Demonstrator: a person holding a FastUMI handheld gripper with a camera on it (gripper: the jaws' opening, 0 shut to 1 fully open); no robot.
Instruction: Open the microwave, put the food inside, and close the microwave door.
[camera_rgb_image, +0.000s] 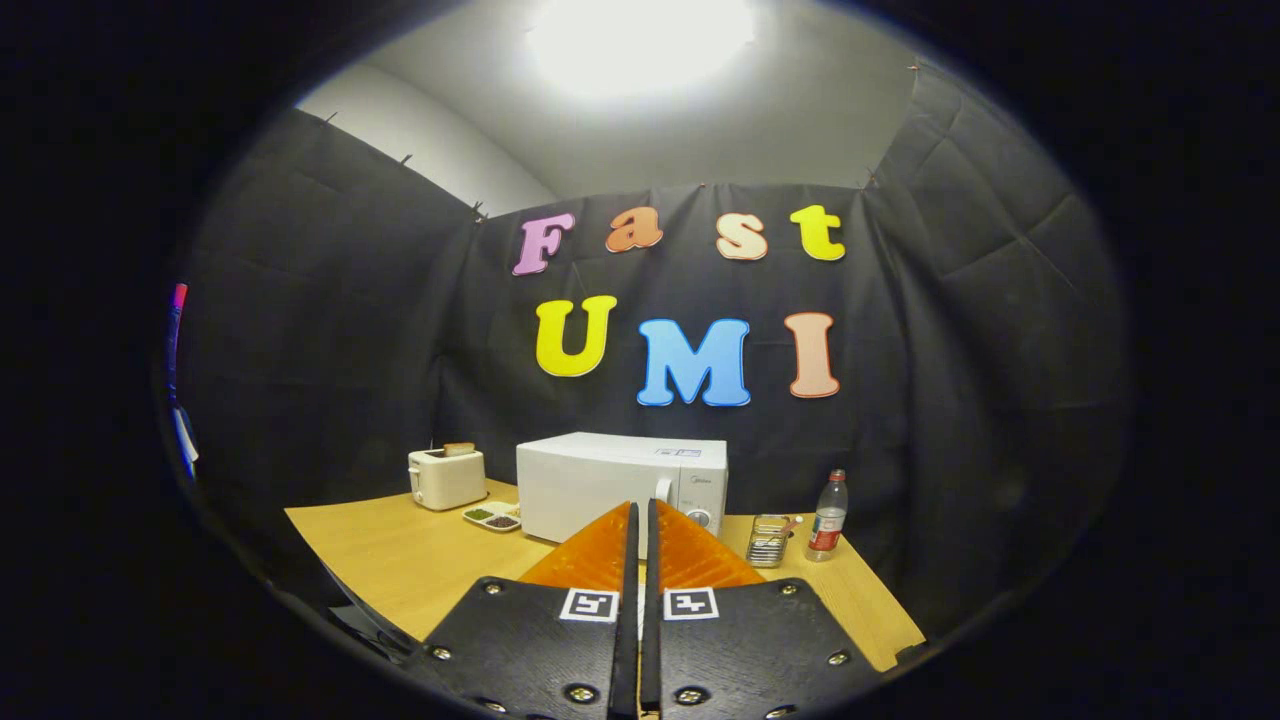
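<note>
Microwave (621, 484): white box, stands on the wooden table (400, 555) against the black cloth wall, door shut, handle and a round knob on its right-hand part. It is the landmark for everything below.
Gripper (640, 512): low in the gripper view, in front of the microwave, well apart from it, pointing at the lower front of the door.
Fingers (595, 560): pressed together, just a thin slit between them, nothing pinched. Tips line up with the microwave's front near the handle but do not touch it.
Finger mounts: two dark plates with screws, each with a small square marker, nearest the camera.
Food dish (493, 517): small pale divided tray on the table, just beside the microwave's left front corner, a green heap in one compartment and a dark heap in another. What the food is, cannot tell.
Toaster (446, 477): cream-coloured, left of the microwave and near it, a slice of bread sticking up out of a slot.
Wire holder (768, 540): small metal rack or basket right of the microwave, near its right front corner, contents too small to tell.
Bottle (828, 517): clear plastic, red label and cap, upright, just right of the wire holder, farthest from the microwave on that side.
Table: light wood, bare patch in front of the microwave on both sides of the fingers.
Light: bright ceiling lamp above the microwave, high over the cloth wall.
</note>
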